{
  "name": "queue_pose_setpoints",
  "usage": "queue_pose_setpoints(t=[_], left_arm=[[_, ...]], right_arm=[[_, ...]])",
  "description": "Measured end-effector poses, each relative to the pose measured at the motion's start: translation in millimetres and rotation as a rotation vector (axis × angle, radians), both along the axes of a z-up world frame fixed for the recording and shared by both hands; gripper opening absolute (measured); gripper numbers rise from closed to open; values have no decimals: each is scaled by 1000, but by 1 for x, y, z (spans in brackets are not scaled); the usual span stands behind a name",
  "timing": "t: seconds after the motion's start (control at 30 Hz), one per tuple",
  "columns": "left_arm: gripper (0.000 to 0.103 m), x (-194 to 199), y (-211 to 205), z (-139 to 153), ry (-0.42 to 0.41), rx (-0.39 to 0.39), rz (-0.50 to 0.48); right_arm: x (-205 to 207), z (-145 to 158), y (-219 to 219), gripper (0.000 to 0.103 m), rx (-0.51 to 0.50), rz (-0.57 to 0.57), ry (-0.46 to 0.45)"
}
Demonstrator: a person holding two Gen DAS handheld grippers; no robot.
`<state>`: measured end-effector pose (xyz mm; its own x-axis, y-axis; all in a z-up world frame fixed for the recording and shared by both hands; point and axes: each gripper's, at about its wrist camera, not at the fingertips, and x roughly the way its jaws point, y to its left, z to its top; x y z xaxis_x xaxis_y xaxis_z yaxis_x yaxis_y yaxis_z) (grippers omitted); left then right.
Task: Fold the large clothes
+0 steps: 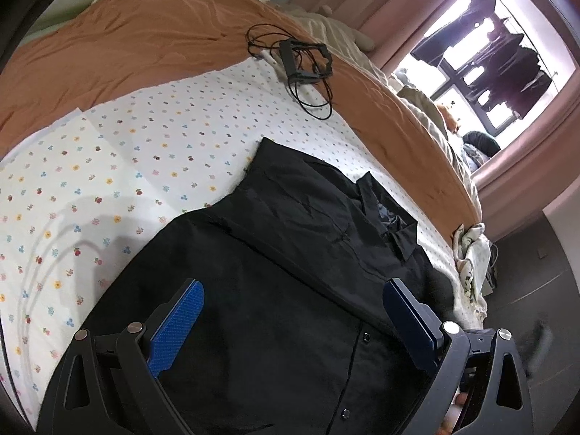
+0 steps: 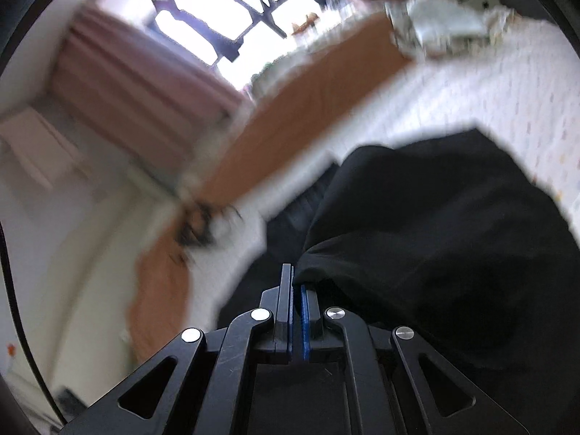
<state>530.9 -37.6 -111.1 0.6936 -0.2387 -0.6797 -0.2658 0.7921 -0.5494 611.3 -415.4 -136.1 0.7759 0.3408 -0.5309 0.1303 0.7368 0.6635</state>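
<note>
the black shirt (image 1: 290,253) lies spread on the bed's flowered sheet (image 1: 108,166), button placket up, collar toward the orange blanket (image 1: 145,47). it looks light, limp and likely to slump, so hems or seams suit a pinch best. the left tool (image 1: 293,301) hovers wide open over it, empty. the right tool (image 2: 296,290) is clamped on a fold of its fabric (image 2: 417,235).

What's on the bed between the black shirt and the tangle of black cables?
Only bare dotted sheet between the shirt and cables, in the left wrist view.
</note>
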Motion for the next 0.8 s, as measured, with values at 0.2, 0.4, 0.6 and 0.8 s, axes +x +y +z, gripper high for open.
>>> queue_pose_setpoints(t=[0.2, 0.4, 0.6, 0.8], left_arm=[[99, 2, -4, -2, 9, 1, -9], [99, 2, -12, -1, 5, 14, -30], [99, 1, -13, 0, 1, 14, -28], [99, 1, -13, -1, 3, 19, -26]], right_arm=[[11, -54, 5, 47, 39, 69, 287], [-25, -44, -23, 72, 72, 30, 295], [-62, -30, -58, 72, 41, -80, 262], [-72, -26, -86, 72, -52, -192, 284]])
